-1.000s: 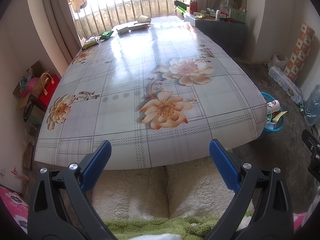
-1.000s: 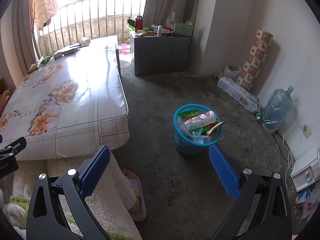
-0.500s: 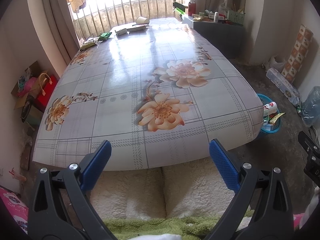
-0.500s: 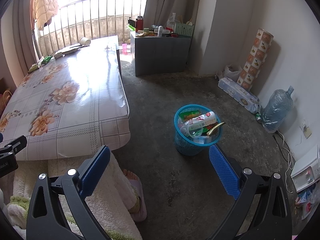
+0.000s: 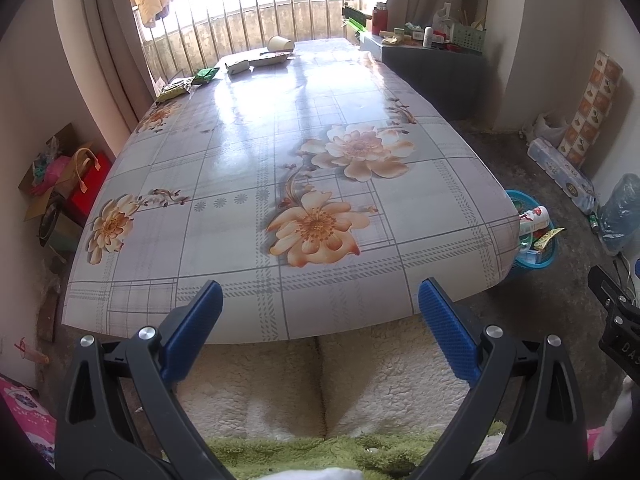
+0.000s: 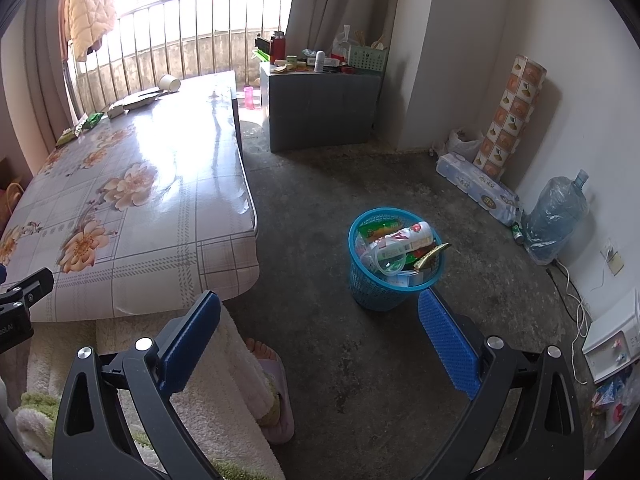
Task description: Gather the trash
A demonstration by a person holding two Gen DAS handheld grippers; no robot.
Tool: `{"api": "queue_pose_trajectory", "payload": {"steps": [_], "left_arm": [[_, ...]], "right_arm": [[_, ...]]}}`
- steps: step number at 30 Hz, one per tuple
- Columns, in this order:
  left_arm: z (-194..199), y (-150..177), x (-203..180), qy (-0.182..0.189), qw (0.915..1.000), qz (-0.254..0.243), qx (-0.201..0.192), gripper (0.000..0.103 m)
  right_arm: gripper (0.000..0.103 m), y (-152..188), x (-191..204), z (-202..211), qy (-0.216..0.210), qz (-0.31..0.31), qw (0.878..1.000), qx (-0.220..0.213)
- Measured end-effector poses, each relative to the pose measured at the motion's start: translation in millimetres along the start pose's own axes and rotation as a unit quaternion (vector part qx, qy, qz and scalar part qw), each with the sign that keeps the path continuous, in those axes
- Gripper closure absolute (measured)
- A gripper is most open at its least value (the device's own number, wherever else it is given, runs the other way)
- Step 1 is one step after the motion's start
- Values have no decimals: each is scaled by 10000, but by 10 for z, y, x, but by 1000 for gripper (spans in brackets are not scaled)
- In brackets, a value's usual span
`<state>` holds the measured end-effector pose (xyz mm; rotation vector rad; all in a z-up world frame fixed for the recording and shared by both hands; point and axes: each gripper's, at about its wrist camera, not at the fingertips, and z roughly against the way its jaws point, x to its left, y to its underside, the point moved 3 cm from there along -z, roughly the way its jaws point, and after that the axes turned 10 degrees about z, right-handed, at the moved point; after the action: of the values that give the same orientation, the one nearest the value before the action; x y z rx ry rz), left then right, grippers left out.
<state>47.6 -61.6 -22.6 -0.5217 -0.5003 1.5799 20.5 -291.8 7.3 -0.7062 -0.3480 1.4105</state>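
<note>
Both claws, left claw (image 5: 320, 312) and right claw (image 6: 319, 318), gape empty (blue basket (image 6: 394, 276) of trash nearby).

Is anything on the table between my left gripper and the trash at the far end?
Nothing visible. The left gripper is open at the near edge; the tablecloth is bare up to the wrappers and paper cup.

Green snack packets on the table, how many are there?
2, both at the far left end by the railing: a bright green packet near the flat tray, and a yellow-green packet closer to the table edge. More may be hidden.
</note>
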Motion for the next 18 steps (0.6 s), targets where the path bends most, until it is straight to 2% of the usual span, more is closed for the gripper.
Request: {"api": "queue_pose_trajectory", "payload": {"steps": [18], "left_arm": [[4, 2, 13, 3, 10000, 4, 1, 9]], "right_arm": [[7, -4, 6, 0, 0, 4, 10000, -11]]}}
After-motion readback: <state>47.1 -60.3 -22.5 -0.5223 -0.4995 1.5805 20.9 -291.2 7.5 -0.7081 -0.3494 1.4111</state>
